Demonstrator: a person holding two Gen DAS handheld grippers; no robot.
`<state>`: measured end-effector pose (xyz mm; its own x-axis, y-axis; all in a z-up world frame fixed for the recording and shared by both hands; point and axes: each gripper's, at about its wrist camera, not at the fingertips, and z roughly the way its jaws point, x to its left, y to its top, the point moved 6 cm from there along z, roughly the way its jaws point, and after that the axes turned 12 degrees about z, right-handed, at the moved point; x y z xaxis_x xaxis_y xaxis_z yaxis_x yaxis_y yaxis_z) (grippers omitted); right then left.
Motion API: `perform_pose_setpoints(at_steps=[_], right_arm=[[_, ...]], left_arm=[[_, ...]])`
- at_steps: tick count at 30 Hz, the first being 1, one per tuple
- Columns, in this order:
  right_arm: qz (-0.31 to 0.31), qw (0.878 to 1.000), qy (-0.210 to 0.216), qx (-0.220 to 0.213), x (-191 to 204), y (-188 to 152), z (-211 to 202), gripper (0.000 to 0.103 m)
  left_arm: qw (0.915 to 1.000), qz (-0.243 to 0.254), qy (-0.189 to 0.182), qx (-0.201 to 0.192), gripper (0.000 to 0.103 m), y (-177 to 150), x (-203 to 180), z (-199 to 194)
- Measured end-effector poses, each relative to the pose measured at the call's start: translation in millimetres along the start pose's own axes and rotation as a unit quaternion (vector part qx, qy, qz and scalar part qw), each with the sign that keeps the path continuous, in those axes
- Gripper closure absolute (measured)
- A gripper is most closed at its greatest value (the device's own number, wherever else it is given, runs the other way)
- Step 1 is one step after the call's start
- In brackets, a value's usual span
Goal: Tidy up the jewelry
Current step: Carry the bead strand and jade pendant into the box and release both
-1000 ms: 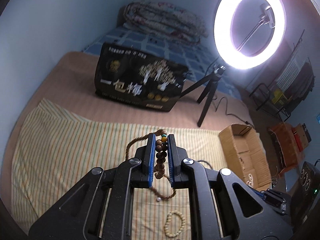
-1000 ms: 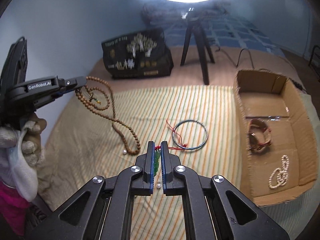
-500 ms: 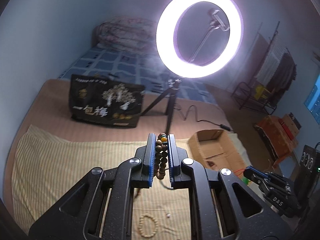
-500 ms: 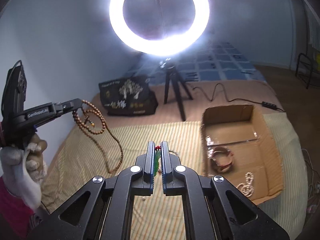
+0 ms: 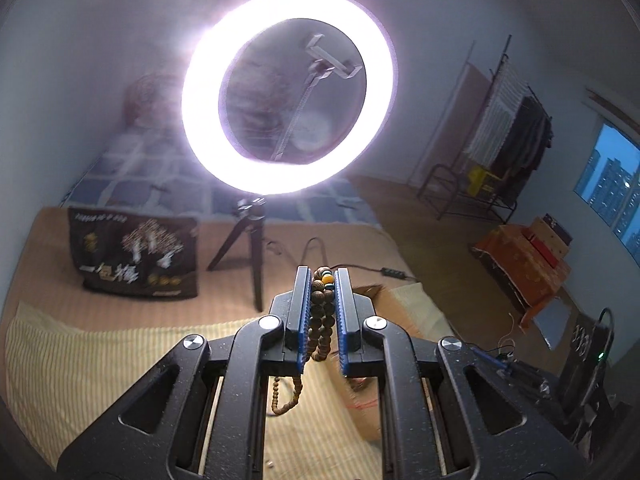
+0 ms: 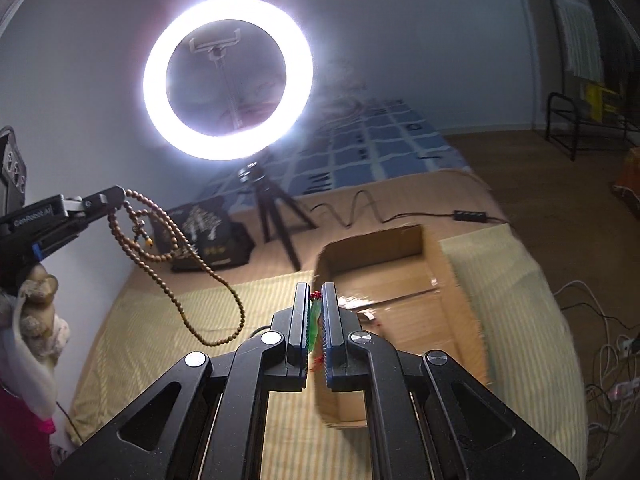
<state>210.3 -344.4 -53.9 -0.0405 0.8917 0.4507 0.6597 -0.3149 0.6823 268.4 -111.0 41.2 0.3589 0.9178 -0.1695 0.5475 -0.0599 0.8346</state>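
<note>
- Left gripper (image 5: 323, 280): jaws nearly closed, clamping long brown wooden bead necklace (image 5: 322, 312), strand dangling left of open cardboard box (image 6: 404, 280).
- Right gripper (image 6: 316, 294): jaws fully closed, pinching small green pendant on red cord (image 6: 315, 316), above box's near-left edge.

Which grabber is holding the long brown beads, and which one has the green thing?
The left gripper pinches the brown bead necklace, which dangles in long loops. The right gripper is shut on the green pendant with its red cord.
</note>
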Motion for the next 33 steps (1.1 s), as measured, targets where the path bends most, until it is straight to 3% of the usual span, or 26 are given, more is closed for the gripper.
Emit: perform_pose_setpoints(at_steps=[14, 25, 33], right_arm=[[0.005, 0.999, -0.042, 0.004, -45.6, 3.4, 5.9, 0.099], [0.024, 0.998, -0.060, 0.025, -75.3, 0.7, 23.7, 0.099], [0.044, 0.995, -0.075, 0.044, -94.8, -3.8, 39.6, 0.099]], left_arm=[[0.9984, 0.044, -0.035, -0.001, 0.093, 43.4, -64.4, 52.0], [0.9972, 0.046, -0.048, 0.034, 0.093, 40.1, -97.2, 126.1], [0.9947, 0.054, -0.061, 0.063, 0.093, 18.0, -117.2, 174.4]])
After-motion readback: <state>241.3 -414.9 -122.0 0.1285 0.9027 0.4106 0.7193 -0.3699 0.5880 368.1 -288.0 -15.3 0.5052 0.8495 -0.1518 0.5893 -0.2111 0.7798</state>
